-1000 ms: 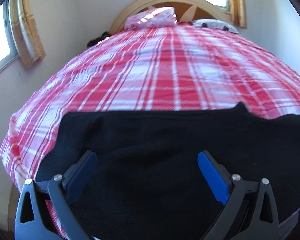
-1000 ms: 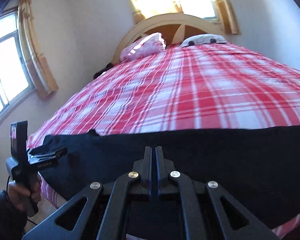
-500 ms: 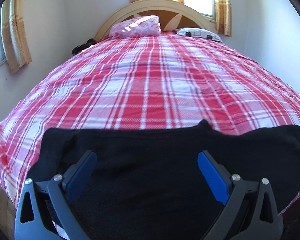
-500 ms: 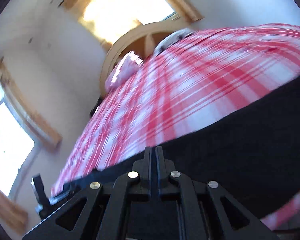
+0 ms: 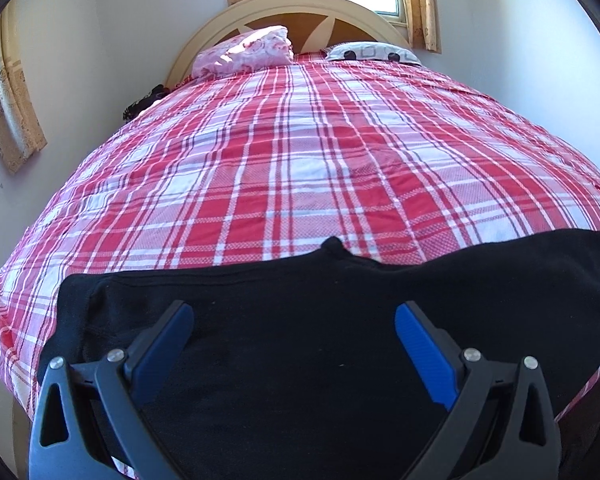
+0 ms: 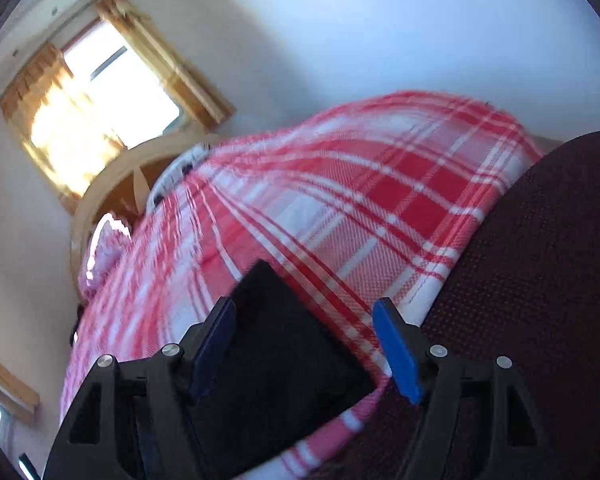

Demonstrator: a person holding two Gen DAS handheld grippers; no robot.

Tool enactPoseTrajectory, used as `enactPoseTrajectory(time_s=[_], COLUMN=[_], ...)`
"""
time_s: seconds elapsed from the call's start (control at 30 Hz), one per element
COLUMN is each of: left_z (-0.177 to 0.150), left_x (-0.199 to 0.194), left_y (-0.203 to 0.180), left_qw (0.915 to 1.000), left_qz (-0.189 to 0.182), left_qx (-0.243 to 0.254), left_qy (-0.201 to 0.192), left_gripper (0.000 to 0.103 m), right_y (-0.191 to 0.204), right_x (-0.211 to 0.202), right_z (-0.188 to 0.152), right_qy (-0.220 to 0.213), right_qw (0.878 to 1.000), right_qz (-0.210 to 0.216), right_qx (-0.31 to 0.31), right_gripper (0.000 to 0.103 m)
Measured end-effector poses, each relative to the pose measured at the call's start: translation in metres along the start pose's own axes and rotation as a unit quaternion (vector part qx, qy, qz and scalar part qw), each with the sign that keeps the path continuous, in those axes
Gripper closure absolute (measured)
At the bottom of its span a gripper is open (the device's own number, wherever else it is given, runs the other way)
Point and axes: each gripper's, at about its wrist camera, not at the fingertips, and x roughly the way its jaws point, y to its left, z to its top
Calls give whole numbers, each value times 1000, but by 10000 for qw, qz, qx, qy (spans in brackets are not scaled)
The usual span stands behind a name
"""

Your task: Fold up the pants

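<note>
Black pants (image 5: 300, 320) lie flat across the near edge of the bed with the red plaid sheet (image 5: 300, 168). My left gripper (image 5: 294, 316) is open and empty, with its blue pads just above the pants near the left end. In the right wrist view the camera is tilted and blurred. My right gripper (image 6: 304, 320) is open, and the end of the pants (image 6: 276, 344) lies between its fingers at the bed's corner.
A pink pillow (image 5: 244, 52) and a white patterned pillow (image 5: 372, 52) lie at the wooden headboard (image 5: 300, 12). Windows with tan curtains are on the far and left walls. A dark maroon textured surface (image 6: 540, 280) fills the right of the right wrist view.
My right gripper has opened, letting go of the pants, and has rolled and swung to the bed's right corner. My left gripper stayed open and shifted slightly over the pants.
</note>
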Motion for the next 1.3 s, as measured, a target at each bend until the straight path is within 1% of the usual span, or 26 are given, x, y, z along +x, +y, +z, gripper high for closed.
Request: enactPoseTrajectory(time_s=[0.03, 0.07, 0.13, 0.17, 0.27, 0.3, 0.37, 0.4, 0.43, 0.53, 0.57, 0.6, 0.67, 0.7, 0.73, 0.77, 0.8, 0.87, 0.93, 1.0, 1.03, 1.07, 1.17, 1.2, 1.23, 1.3], left_z=[1, 1, 1, 1, 1, 1, -1, -2, -2, -4, -4, -4, -4, -5, -5, -5, -6, -8, -11, -13, -14, -14, -15, -16, -16, -17], left_x=[-2, -3, -6, -6, -4, -3, -3, -4, -4, -6, -8, -10, -12, -12, -12, -11, -10, -9, -8, -8, -8, -9, -9, -9, -7, -4], left_y=[-2, -4, -8, -9, -12, -13, -16, -17, -18, -20, -18, -17, -13, -10, -8, -6, -4, -2, 1, 4, 6, 9, 18, 22, 25, 29], left_qw=[10000, 10000, 9999, 9999, 9999, 9999, 9998, 9997, 9996, 9996, 9996, 9996, 9997, 9997, 9997, 9997, 9996, 9995, 9993, 9993, 9993, 9993, 9991, 9991, 9990, 9987], left_qz=[-3, 5, 54, 56, -25, -89, -188, -216, -223, -246, -249, -241, -230, -222, -218, -220, -243, -295, -322, -324, -324, -317, -288, -278, -271, -268], left_qx=[25, 54, 136, 152, 116, 98, 90, 111, 135, 153, 135, 111, 63, 25, -6, -38, -88, -140, -161, -166, -178, -200, -289, -323, -357, -422], left_qy=[-16, -35, -66, -55, 9, 40, 64, 57, 47, 25, 3, -24, -65, -76, -73, -69, -66, -47, -22, -20, -28, -36, -69, -62, -50, -19], left_gripper=[0, 0, 0, 0, 0, 0, 0, 0, 0, 0, 0, 0, 0, 0, 0, 0, 0, 0, 0, 0, 0, 0, 0, 0, 0, 0], right_y=[-4, -8, -3, 0, 13, 15, 15, 13, 9, -2, -1, 4, 33, 52, 72, 101, 120, 170, 213, 250, 268, 281, 302, 302, 305, 303], right_x=[11, 23, 31, 32, 36, 35, 33, 31, 30, 25, 24, 21, 8, -2, -10, -21, -26, -37, -39, -32, -26, -20, -5, -2, -1, -9], right_z=[-3, -8, -20, -24, -37, -38, -42, -43, -44, -42, -43, -43, -45, -47, -49, -55, -60, -79, -106, -140, -163, -186, -243, -256, -273, -293], right_qy=[222, 454, 692, 730, 951, 979, 1047, 1074, 1085, 1039, 1031, 982, 712, 570, 482, 415, 383, 376, 530, 805, 935, 993, 1163, 1142, 990, 766], right_qw=[9997, 9989, 9973, 9968, 9935, 9933, 9923, 9923, 9927, 9942, 9944, 9947, 9939, 9919, 9895, 9848, 9807, 9654, 9489, 9276, 9136, 9005, 8708, 8638, 8538, 8380], right_qz=[-19, -121, -147, -215, -304, -293, -340, -313, -266, -74, -77, -112, -252, -227, -111, 68, 172, 491, 822, 1175, 1296, 1300, 1217, 1190, 1127, 1091], right_qx=[-46, -58, -175, -252, -549, -549, -560, -525, -461, -268, -236, -287, -797, -1112, -1358, -1683, -1911, -2532, -3001, -3453, -3740, -4030, -4619, -4760, -4985, -5291], right_gripper=[31, 37, 37, 38, 39, 43, 62, 67, 75, 83, 88, 89, 89, 89, 90, 90, 90, 90, 90, 90, 90, 90, 89, 89, 88, 66])
